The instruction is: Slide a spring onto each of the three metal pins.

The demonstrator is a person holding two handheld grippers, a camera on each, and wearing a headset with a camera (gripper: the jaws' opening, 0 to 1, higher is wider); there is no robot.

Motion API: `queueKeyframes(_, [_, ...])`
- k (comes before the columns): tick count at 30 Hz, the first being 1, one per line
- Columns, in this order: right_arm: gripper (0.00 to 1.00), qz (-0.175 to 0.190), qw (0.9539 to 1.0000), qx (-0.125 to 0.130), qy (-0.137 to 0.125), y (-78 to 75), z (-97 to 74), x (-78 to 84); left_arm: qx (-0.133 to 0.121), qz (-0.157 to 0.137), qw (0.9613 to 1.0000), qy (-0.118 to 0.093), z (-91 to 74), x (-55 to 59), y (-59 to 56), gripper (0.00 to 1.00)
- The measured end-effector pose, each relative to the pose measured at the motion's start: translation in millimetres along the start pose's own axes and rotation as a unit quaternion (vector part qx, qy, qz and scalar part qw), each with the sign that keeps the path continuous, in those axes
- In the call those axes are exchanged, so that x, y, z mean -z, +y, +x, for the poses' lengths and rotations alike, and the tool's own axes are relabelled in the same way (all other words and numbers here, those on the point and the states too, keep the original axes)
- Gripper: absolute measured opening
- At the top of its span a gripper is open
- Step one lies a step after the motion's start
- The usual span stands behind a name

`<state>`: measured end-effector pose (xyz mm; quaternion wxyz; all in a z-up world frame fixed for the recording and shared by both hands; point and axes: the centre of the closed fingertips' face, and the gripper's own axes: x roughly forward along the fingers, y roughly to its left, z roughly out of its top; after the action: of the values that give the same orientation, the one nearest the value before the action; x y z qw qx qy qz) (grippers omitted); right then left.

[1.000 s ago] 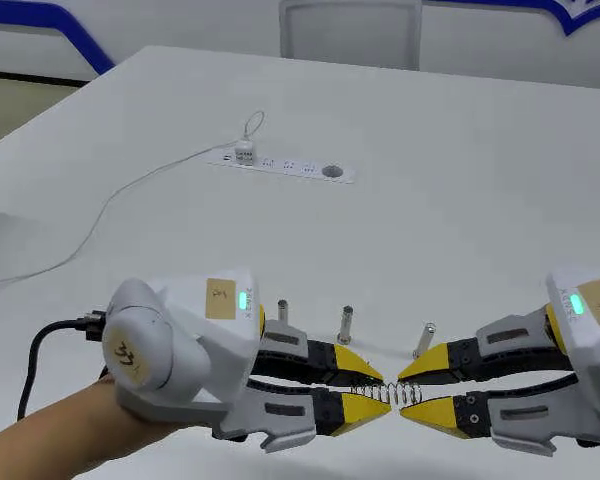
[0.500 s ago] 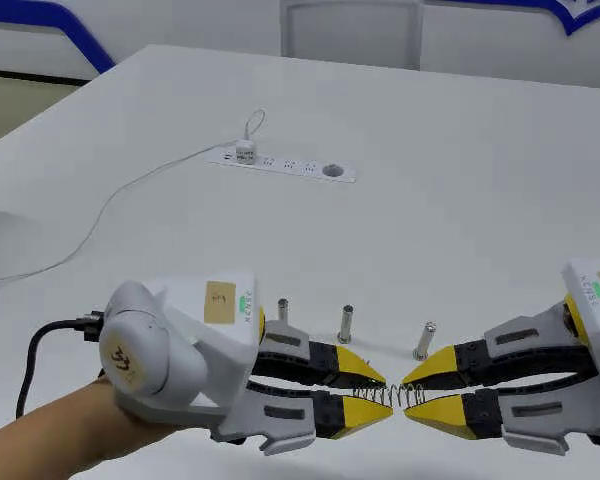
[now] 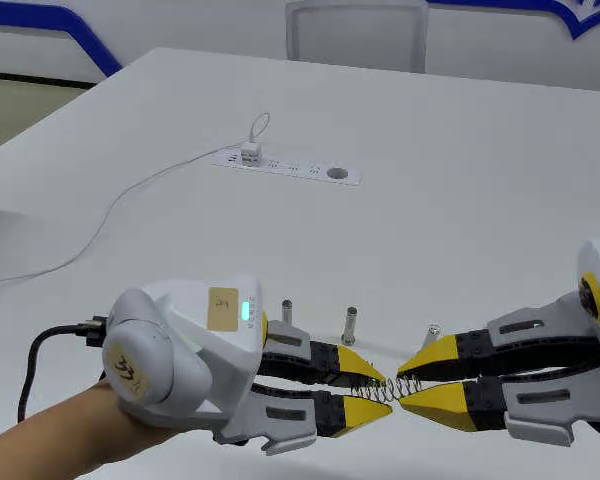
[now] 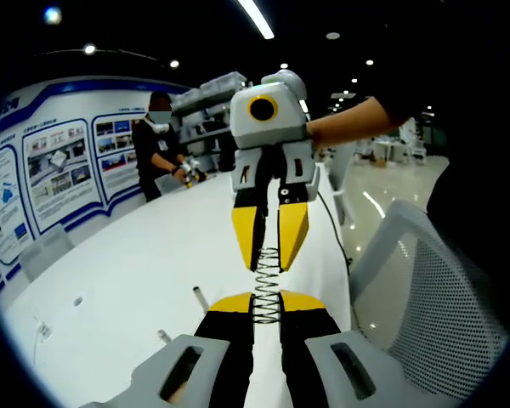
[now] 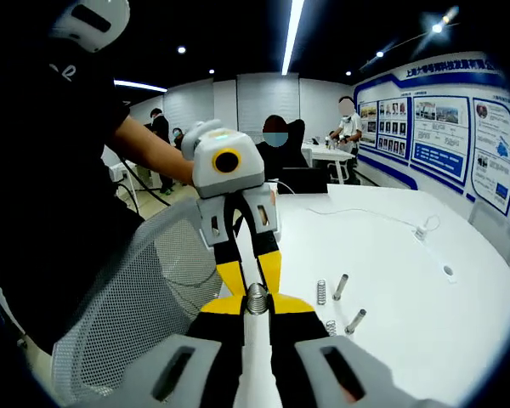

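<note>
The left tool (image 3: 380, 396) is almost shut, its yellow jaw tips pinching 1 end of a spring (image 3: 392, 388). The right tool (image 3: 404, 381) meets it tip to tip, likewise nearly closed, and grips the spring's other end. The spring bridges the small gap between the 2 tools, roughly level and just above the white surface (image 3: 460, 200), at the near edge. In the left gripper view the coils run straight from that tool's own jaws up into the right tool's tips. In the right gripper view the spring is seen end-on, as a small ring between the yellow tips.

Just beyond the tools, 3 metal pins stand upright in a row on the surface: the left pin (image 3: 287, 312), the middle pin (image 3: 351, 326) and the right pin (image 3: 433, 331), the last partly hidden behind the right tool's upper jaw. The shafts that show are bare. In the right gripper view a second spring (image 5: 321, 291) and a third spring (image 5: 331, 327) sit on the surface close beside 2 of the pins.

Farther back lies a white power strip (image 3: 285, 167), with a thin cable (image 3: 145, 185) trailing off to the left. A grey chair (image 3: 355, 35) stands at the far edge.
</note>
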<state>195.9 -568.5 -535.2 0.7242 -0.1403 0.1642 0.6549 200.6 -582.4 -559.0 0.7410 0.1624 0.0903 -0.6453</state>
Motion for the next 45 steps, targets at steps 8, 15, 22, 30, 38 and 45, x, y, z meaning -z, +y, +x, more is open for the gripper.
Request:
queueKeyframes(8, [0.11, 0.013, 0.9998, 0.003, -0.015, 0.4, 5.9, -11.2, -0.015, -0.012, 0.9998, -0.004, -1.0, -1.0, 2.5, 0.09])
queueKeyframes(15, [0.11, 0.037, 0.9992, 0.014, -0.011, 1.0, 11.1, -13.8, -0.023, -0.028, 0.9994, -0.004, -1.3, 1.2, 1.9, 0.09])
queueKeyframes(22, [0.10, 0.028, 0.9990, 0.034, -0.009, -4.8, 12.8, -17.6, -0.044, -0.028, 0.9986, -0.009, -0.8, 0.7, 8.7, 0.10])
queueKeyframes(30, [0.10, 0.029, 0.9986, 0.044, -0.012, -10.2, 12.3, -24.0, -0.068, -0.034, 0.9969, -0.018, -4.0, 0.7, 17.4, 0.18])
queueKeyframes(38, [0.10, 0.028, 0.9965, 0.078, -0.012, -26.4, 0.7, -27.2, -0.088, -0.052, 0.9945, -0.022, -15.2, 3.0, 30.5, 0.35])
queueKeyframes(45, [0.10, 0.057, 0.9899, 0.130, 0.006, -57.2, -17.5, -16.0, -0.114, -0.063, 0.9913, -0.018, -30.6, 10.9, 40.9, 0.54])
